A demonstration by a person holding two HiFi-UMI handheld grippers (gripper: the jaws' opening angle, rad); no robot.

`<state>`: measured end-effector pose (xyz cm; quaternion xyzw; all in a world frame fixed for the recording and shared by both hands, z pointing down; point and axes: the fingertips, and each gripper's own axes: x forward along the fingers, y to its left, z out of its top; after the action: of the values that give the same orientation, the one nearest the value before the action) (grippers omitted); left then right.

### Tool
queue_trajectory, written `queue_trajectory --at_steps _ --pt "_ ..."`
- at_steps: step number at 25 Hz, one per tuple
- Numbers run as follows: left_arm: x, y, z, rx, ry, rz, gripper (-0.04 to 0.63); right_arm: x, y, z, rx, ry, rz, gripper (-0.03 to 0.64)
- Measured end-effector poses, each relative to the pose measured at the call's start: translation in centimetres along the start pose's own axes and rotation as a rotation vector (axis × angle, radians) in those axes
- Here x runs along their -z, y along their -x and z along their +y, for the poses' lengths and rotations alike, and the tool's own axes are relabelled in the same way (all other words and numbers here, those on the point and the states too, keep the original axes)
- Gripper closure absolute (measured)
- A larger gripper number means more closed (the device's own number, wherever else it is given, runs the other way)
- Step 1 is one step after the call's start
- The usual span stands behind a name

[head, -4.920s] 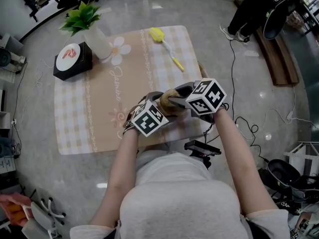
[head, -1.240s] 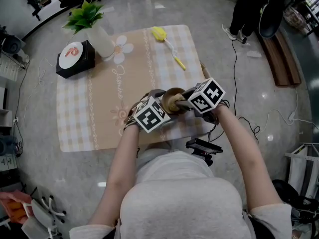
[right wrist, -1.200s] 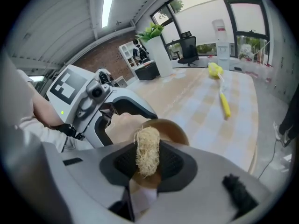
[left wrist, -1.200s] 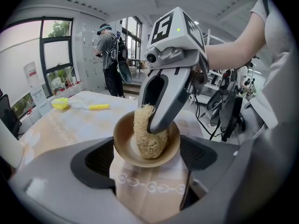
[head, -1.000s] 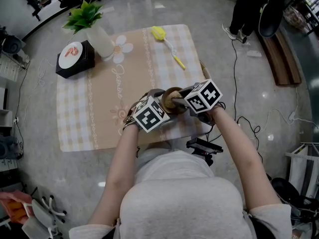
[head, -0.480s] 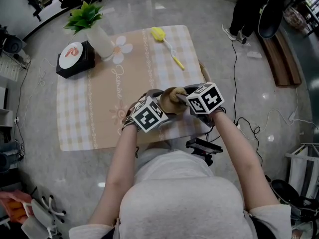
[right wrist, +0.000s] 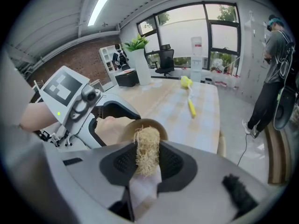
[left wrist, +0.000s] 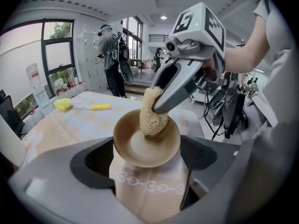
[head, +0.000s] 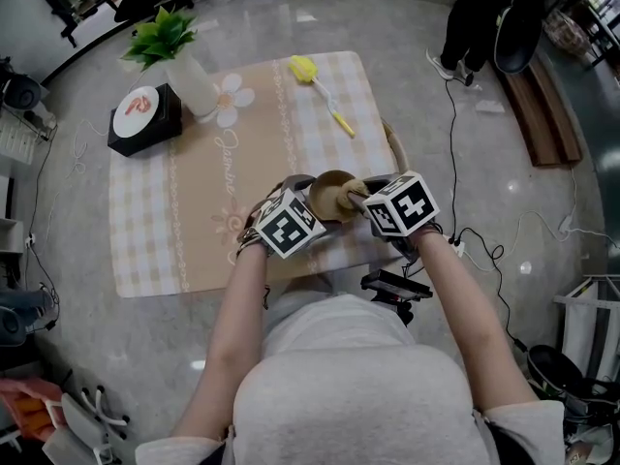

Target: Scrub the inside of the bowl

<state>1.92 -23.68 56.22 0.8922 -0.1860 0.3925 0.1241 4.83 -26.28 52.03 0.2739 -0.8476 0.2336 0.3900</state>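
Note:
A small tan bowl [left wrist: 146, 143] sits between the jaws of my left gripper [left wrist: 146, 157], which is shut on it above the table's near edge; in the head view the bowl [head: 332, 194] tilts towards me. My right gripper [right wrist: 147, 161] is shut on a pale loofah scrubber [right wrist: 147, 149]. The scrubber [left wrist: 153, 112] has its tip pressed inside the bowl, against the right-hand wall. In the head view my left gripper [head: 302, 206] and right gripper [head: 360, 200] meet at the bowl.
A checked tablecloth [head: 194, 201] covers the table. A yellow dish brush [head: 320, 89] lies at the far side. A potted plant [head: 174, 51] and a black box with a white disc [head: 140, 119] stand at the far left. A person [left wrist: 112, 55] stands behind the table.
The right gripper has drawn slightly right and towards me with the scrubber, and the bowl shows more of its inside. The left gripper has barely moved.

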Motion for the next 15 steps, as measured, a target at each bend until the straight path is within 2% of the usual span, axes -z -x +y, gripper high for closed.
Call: queue_trajectory --at_steps 8,15 --pt "-0.2 0.0 0.5 -0.024 0.033 -0.047 0.130 0.3 0.7 1.6 -0.031 -0.052 -0.043 0.518" --pt "-0.9 1.1 0.8 -0.053 0.045 -0.103 0.074 -0.6 1.6 1.5 0.003 -0.096 -0.129 0.517"
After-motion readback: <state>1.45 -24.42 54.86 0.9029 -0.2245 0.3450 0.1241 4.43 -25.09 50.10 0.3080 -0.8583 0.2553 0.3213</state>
